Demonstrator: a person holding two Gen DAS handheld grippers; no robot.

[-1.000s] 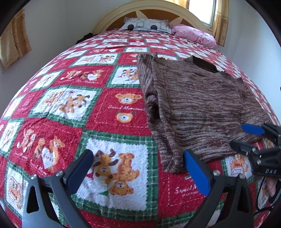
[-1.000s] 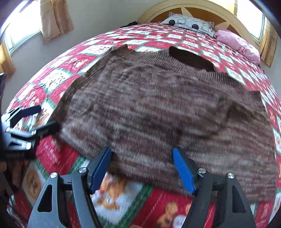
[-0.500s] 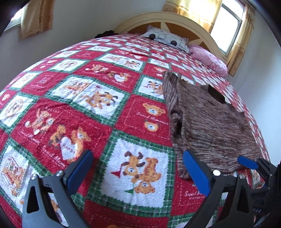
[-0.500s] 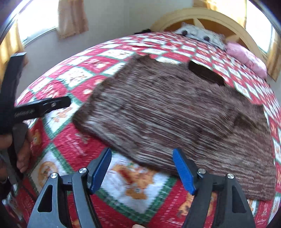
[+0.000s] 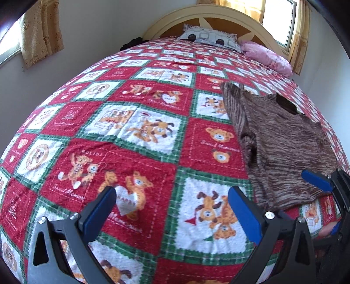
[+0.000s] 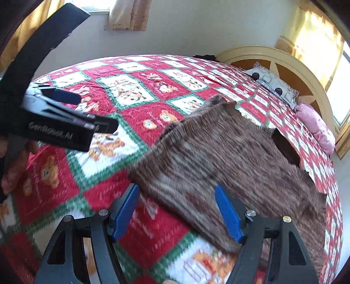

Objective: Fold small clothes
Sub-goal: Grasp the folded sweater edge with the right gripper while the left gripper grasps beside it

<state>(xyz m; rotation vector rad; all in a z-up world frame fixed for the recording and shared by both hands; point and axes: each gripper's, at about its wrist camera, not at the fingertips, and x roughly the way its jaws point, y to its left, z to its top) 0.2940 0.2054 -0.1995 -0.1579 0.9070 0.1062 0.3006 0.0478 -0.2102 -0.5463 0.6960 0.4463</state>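
A brown marled knitted sweater [image 5: 284, 142] lies flat on the red, white and green teddy-bear quilt [image 5: 135, 153], with its dark neck opening toward the headboard. My left gripper [image 5: 170, 192] is open over bare quilt, left of the sweater's lower corner, with nothing between its blue pads. My right gripper [image 6: 176, 189] hovers at the near hem of the sweater [image 6: 229, 153]. Its jaws are closing, the hem shows in the gap between them, and the pads do not press on it. The left gripper's body [image 6: 61, 126] shows at the left of the right wrist view.
A patterned grey pillow [image 5: 210, 38] and a pink pillow [image 5: 269, 58] lie against the cream headboard [image 5: 218, 15]. Curtained windows [image 5: 39, 32] flank the bed, and a white wall runs along its left side. A hand [image 6: 15, 170] holds the left gripper.
Both views swung left across the bed, so the sweater sits farther right in each. The right gripper rolled and moved toward the sweater's near left corner. Its jaws narrowed slightly.
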